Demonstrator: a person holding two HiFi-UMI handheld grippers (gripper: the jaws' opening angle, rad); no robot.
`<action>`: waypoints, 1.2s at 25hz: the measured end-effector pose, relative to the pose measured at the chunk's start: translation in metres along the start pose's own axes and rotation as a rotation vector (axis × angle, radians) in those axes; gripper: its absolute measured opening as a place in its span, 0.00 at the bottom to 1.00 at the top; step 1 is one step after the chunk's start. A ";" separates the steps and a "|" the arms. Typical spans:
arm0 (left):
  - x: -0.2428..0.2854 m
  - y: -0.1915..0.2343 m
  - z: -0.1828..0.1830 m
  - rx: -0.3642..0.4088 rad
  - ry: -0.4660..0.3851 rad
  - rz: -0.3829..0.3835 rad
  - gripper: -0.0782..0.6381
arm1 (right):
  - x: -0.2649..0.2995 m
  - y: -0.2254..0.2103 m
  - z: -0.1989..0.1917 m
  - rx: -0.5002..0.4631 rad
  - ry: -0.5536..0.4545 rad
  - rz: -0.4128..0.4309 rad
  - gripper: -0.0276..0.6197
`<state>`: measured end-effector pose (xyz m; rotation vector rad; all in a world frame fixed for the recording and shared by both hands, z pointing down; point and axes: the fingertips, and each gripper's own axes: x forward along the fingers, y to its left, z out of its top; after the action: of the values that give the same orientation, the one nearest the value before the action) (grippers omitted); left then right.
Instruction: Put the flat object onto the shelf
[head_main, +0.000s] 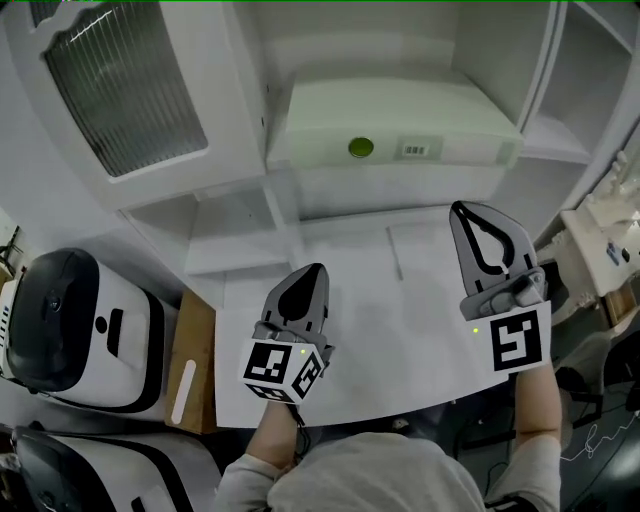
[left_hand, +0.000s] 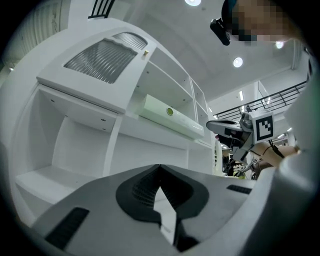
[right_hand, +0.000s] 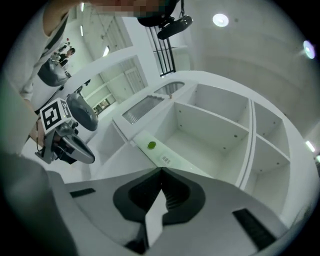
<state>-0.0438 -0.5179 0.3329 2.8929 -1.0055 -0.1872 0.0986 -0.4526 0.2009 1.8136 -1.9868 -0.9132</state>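
Right gripper (head_main: 462, 212) and left gripper (head_main: 319, 270) are both closed and empty over the bench (head_main: 400, 350). At twelve o'clock the flat object (head_main: 400, 125) lies on the shelf (head_main: 300, 172), long axis nine-to-three, nearer the right gripper.

The pale-green flat box (head_main: 400, 115), a green dot (head_main: 361, 148) on its front edge, lies level on the white shelf (head_main: 556, 142).
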 end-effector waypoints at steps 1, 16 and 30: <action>0.001 -0.003 -0.001 0.002 0.004 -0.013 0.13 | -0.004 0.001 -0.002 0.030 0.003 -0.014 0.06; 0.006 -0.030 -0.015 0.001 0.034 -0.108 0.13 | -0.069 0.028 -0.055 0.275 0.113 -0.104 0.06; -0.002 -0.063 -0.026 0.003 0.053 -0.081 0.13 | -0.116 0.056 -0.101 0.463 0.191 -0.069 0.06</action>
<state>-0.0035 -0.4665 0.3516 2.9263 -0.8821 -0.1125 0.1346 -0.3655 0.3350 2.1223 -2.1456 -0.2887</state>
